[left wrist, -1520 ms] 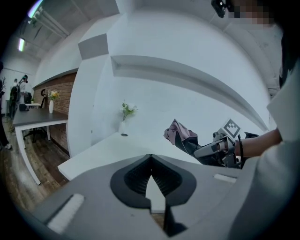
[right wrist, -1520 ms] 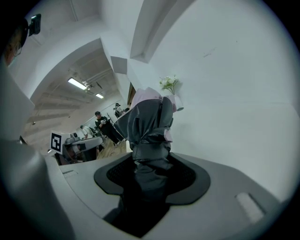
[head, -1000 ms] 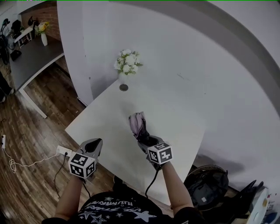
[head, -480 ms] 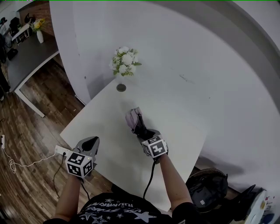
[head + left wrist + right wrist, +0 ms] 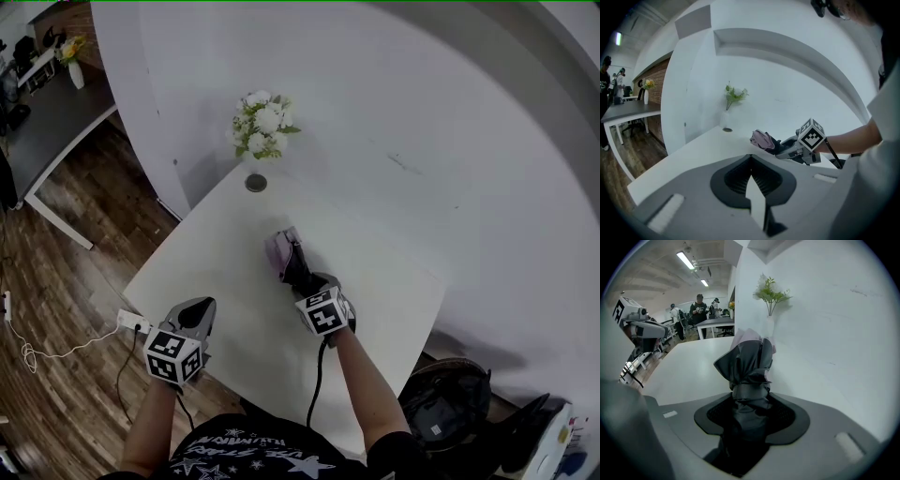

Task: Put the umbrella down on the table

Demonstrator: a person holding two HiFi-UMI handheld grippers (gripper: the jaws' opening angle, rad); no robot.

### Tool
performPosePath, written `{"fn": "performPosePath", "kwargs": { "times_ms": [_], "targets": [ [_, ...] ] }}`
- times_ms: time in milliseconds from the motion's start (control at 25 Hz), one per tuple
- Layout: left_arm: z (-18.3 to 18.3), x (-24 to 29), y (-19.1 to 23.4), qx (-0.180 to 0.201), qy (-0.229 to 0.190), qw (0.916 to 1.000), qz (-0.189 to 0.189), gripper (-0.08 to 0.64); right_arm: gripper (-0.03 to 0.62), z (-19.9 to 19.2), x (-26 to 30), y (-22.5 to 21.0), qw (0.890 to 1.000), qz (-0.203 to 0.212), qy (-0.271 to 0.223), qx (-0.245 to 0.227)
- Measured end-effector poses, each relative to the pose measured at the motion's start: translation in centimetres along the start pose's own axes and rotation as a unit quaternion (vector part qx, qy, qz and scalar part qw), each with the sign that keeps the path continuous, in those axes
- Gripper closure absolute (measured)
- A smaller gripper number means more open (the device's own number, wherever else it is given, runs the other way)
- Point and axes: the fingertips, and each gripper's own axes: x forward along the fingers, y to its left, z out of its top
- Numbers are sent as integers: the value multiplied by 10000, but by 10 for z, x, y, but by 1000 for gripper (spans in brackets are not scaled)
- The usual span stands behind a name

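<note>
right hand-held gripper (image 5: 302,278) is clenched around a folded umbrella (image 5: 279,251), its jaws spread wide to either side of the dark, strap-wrapped bundle. the umbrella sits low over the middle of the white worktop (image 5: 394,281), and its pale pink end points to the far side, towards a small vase of white flowers (image 5: 260,127). whether the umbrella touches the worktop cannot be told. the gripper tilts downward, with the person's bare forearm behind it. left hand-held gripper (image 5: 199,311) is well apart from the right one, at the near left edge of the worktop, with its jaws closed together on nothing. a small dark round object (image 5: 256,183) lies on the worktop just in front of the flowers, by the far corner against the white wall. left of the worktop is wooden floor with a white power strip (image 5: 134,323), and to the right, on the floor, is a dark bag (image 5: 441,398).
</note>
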Motion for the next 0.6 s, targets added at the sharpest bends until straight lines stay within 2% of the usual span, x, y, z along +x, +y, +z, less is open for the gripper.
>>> {"fn": "performPosePath", "kwargs": {
  "times_ms": [600],
  "targets": [
    [-12,1,8,-111,123,9998,70,557,353,3,19,4,9998,-161,43,-56]
  ]
}}
